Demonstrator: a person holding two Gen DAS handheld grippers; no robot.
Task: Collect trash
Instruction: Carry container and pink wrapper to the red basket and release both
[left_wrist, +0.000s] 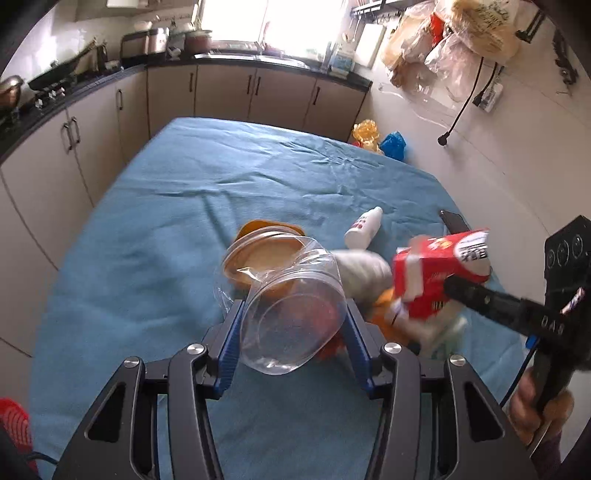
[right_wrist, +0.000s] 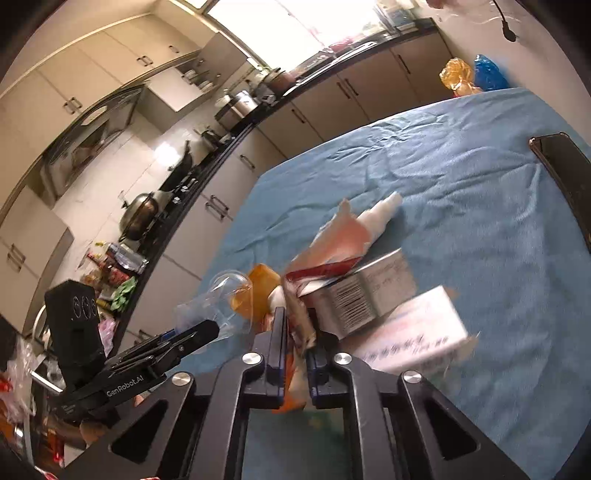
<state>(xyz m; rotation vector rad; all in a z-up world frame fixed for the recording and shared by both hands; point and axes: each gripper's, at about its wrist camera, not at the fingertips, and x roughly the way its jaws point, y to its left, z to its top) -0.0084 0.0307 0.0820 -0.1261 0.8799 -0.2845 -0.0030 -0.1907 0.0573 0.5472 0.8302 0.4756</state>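
Trash on the blue tablecloth (left_wrist: 155, 229): clear crumpled plastic jar (left_wrist: 291, 317) lies clamped crosswise in the left gripper (left_wrist: 291, 325), while the right gripper (right_wrist: 295, 332), alongside, apparently pinches the red-and-white carton's (left_wrist: 439, 273) flap.

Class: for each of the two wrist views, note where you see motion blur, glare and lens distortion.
Left wrist view: the red carton is smeared by motion blur, the window is blown out white, and the cabinets bow with fisheye curvature. Right wrist view: the white box is blurred, the window is overexposed, and the countertop bends strongly.
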